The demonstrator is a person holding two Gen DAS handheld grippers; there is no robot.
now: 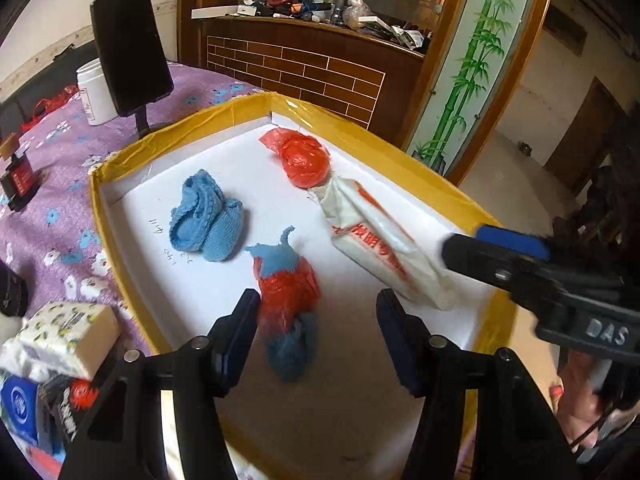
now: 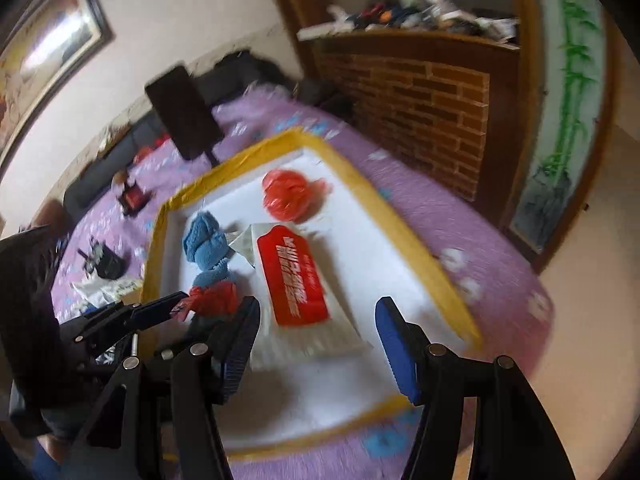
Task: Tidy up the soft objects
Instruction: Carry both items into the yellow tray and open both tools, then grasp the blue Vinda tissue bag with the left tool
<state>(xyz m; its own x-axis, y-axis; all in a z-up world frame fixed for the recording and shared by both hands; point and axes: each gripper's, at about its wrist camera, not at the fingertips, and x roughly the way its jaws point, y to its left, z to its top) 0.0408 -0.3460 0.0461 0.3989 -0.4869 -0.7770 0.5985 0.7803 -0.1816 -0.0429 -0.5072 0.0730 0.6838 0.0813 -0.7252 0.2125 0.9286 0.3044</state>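
A white tray with a yellow rim (image 1: pixel 180 128) holds a pair of blue knitted socks (image 1: pixel 206 220), a red plastic-bag ball (image 1: pixel 304 160), a white packet with red print (image 1: pixel 380 248) and a blue sock wrapped in red plastic (image 1: pixel 286 292). My left gripper (image 1: pixel 318 308) is open over the tray, and the wrapped sock lies between its fingers, close to the left one. My right gripper (image 2: pixel 318 312) is open above the near end of the packet (image 2: pixel 292 280). In the left wrist view the right gripper (image 1: pixel 464 244) comes in from the right, beside the packet's end.
The tray sits on a purple flowered cloth (image 1: pixel 52 200). Behind it stand a dark phone on a stand (image 1: pixel 128 48) and a white jar (image 1: pixel 94 94). Tissue packs (image 1: pixel 68 332) lie at the left. A cluttered wooden cabinet (image 1: pixel 320 68) stands beyond. A hand (image 1: pixel 580 400) holds the right gripper.
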